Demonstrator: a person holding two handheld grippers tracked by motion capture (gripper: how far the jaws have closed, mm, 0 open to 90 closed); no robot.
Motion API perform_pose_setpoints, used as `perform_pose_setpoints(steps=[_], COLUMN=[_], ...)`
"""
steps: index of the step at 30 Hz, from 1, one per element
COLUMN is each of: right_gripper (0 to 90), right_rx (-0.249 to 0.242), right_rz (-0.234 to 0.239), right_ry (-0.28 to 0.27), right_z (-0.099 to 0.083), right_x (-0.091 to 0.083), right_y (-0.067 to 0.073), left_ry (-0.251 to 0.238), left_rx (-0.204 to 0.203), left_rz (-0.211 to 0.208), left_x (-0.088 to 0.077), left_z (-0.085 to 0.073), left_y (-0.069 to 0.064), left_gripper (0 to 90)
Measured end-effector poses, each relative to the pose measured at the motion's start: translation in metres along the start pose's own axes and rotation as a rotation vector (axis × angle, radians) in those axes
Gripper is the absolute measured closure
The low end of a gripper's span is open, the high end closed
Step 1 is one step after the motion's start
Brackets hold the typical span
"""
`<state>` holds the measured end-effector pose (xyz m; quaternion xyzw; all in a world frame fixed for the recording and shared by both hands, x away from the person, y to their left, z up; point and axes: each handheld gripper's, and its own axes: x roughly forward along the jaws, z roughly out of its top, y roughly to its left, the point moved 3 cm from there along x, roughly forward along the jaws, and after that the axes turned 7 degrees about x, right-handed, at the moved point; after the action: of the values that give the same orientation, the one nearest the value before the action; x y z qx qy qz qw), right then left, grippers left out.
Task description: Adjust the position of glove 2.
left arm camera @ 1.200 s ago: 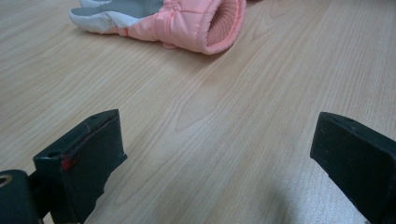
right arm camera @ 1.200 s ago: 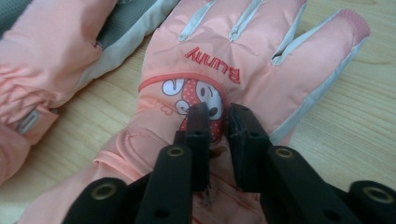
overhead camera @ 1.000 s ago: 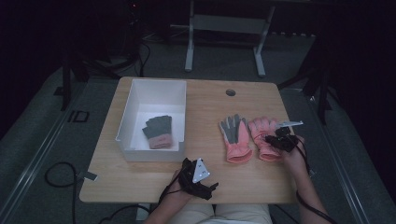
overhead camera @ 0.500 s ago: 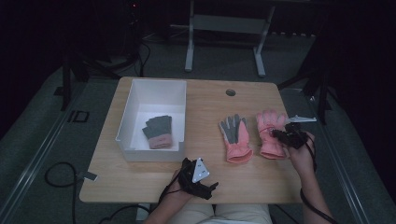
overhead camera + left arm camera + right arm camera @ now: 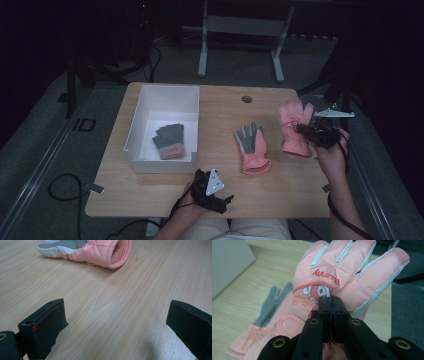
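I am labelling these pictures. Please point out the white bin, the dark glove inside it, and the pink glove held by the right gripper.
white bin (image 5: 134, 131): high view, on its left wall.
dark glove (image 5: 169, 135): high view, on its palm.
pink glove (image 5: 352, 277): right gripper view, on its back below the fingers.

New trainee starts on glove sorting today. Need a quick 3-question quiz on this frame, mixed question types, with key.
1. True or false: the right gripper is shut on the pink glove with the cartoon print.
2. Where does the dark grey glove lie? A) in the white bin B) on the bare table C) on the floor
3. Fill in: the left gripper's jaws stand ____ over bare wood.

Key: 1 true; 2 A; 3 open
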<state>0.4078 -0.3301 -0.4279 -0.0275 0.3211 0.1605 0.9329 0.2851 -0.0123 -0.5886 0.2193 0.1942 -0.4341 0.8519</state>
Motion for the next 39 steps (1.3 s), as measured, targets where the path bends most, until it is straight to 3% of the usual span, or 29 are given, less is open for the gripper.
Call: perform_pose_setpoints(steps=[2,4,8,10,14,16,19,20,21,23,28,31,39], right_gripper=[87.6,87.7,87.7,87.7,87.7,87.7,87.7,87.7,87.7,87.6,87.7,87.7,87.6], right_rx=[0.000,-0.002,-0.039,-0.041,-0.053,-0.053,-0.077,-0.077,-0.097,-0.108,-0.104,-0.098,-0.102], right_rz=[0.004,0.010,0.028,0.034,0.067,0.067,0.081,0.081,0.077,0.083,0.106,0.105,0.080], right_ry=[-0.023,-0.029,-0.065,-0.062,-0.060,-0.060,-0.059,-0.059,-0.062,-0.056,-0.016,0.020,0.080], right_z=[0.011,0.014,0.023,0.024,0.029,0.029,0.030,0.030,0.028,0.026,0.018,0.003,-0.013], right_x=[-0.007,-0.009,-0.015,-0.015,-0.013,-0.013,-0.008,-0.008,-0.006,-0.002,0.009,0.022,0.043], right_y=[0.008,0.012,0.036,0.040,0.061,0.061,0.082,0.082,0.092,0.099,0.107,0.111,0.107], left_ry=[0.001,0.002,-0.002,-0.001,-0.002,-0.002,-0.003,-0.003,-0.007,-0.008,-0.013,-0.012,-0.017], left_rx=[0.001,0.003,0.007,0.007,0.008,0.008,0.008,0.010,0.011,0.012,0.014,0.014,0.017], left_rz=[0.000,-0.001,0.000,-0.002,-0.004,-0.003,-0.003,-0.004,-0.004,-0.005,-0.006,-0.009,-0.008], left_x=[0.000,0.000,0.001,0.000,0.000,0.000,0.000,-0.001,-0.001,-0.001,-0.002,-0.002,-0.004], left_z=[0.000,0.000,0.000,0.000,0.000,0.000,0.001,0.001,0.001,0.001,0.002,0.002,0.002], left_y=[0.000,0.000,0.000,0.000,0.000,-0.001,0.000,0.000,0.000,0.000,-0.001,-0.001,0.000], left_gripper=[2.4,2.4,2.4,2.4,2.4,2.4,2.4,2.4,2.4,2.4,2.3,2.4,2.4])
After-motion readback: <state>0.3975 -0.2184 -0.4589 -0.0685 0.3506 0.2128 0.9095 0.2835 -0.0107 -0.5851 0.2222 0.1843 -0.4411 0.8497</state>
